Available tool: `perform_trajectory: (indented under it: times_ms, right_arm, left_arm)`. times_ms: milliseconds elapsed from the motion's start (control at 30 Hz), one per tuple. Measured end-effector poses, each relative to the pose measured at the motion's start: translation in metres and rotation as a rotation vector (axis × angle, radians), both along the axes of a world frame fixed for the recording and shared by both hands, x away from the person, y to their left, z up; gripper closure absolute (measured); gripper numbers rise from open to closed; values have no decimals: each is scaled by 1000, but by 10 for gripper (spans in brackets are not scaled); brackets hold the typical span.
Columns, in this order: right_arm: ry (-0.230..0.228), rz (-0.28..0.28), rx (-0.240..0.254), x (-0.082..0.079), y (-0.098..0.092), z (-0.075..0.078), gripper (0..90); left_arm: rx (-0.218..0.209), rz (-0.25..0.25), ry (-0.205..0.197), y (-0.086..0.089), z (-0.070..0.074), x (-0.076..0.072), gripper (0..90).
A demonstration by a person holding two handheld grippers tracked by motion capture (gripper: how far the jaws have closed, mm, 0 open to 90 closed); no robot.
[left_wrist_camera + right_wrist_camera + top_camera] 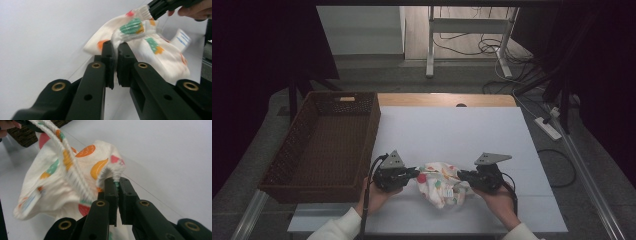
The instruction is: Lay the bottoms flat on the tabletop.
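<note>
- high view: my left gripper (411,175) and my right gripper (464,176) each pinch one side of the small printed garment (441,183), which sits bunched on the white table (452,130) near my edge, between my two hands. the woven basket (319,145) stands just to the left, well within reach. to do this step well, i judge i should draw the two grips apart evenly so the cloth opens flat rather than twisting.
- left gripper view: my jaws are pressed together on a fold of the cloth's ribbed edge (117,41), with fabric squeezed between the pads. the bite looks shallow, close to the tips, so i'd pull gently and keep the line of pull along the jaws. the other gripper holds the far hem at the top right.
- right gripper view: my jaws are clamped on the ribbed hem (113,171), also near the tips. the rest of the garment hangs slack to the left, touching the table. i'd lift both hands level, so that neither thin hold slips.
</note>
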State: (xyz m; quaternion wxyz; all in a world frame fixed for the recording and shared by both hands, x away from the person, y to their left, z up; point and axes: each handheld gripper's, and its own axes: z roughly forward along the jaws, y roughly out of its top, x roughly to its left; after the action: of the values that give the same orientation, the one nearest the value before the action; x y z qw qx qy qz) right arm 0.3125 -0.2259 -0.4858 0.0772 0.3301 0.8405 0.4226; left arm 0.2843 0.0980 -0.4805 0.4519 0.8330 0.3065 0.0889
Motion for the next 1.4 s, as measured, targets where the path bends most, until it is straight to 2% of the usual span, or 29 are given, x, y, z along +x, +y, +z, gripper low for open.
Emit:
perform_trajectory:
  times_ms: [33,200,233,267,333,433,500,533,633,733,867,1033,1233,1400]
  right_arm:
    - [30,0,4,1,-4,-2,844]
    - [57,22,-23,-2,-4,-6,822]
    - [57,27,-32,-3,-3,-7,801]
    - [54,28,-32,-4,-3,-6,732]
    - [51,24,-31,-4,-5,-5,696]
    - [35,10,1,-3,-12,1,596]
    - [6,8,32,-3,-19,6,544]
    - [-12,18,69,-3,-27,10,489]
    - [-18,19,94,-2,-34,11,445]
    - [-28,12,96,0,-39,11,391]
    - [-33,40,77,1,-33,7,369]
    - [3,71,26,7,-19,-4,363]
    - [50,102,33,17,-8,-17,360]
    - [79,99,28,22,-2,-24,361]
  left_arm:
    - [5,-2,2,-1,-1,0,849]
    - [36,-14,12,-6,-5,0,848]
    - [37,-12,16,-6,-6,0,848]
    - [35,-11,20,-5,-6,1,848]
    - [31,-7,26,-3,-7,2,847]
    - [29,2,27,-2,-7,2,843]
    - [28,9,27,-1,-7,3,843]
    - [27,12,29,-1,-7,3,842]
    - [29,22,31,0,-7,4,840]
    - [27,34,29,2,-6,5,835]
    - [21,47,30,4,-5,6,835]
    - [21,44,46,4,-7,7,835]
    - [20,37,58,3,-8,8,836]
    - [18,35,67,3,-9,8,836]
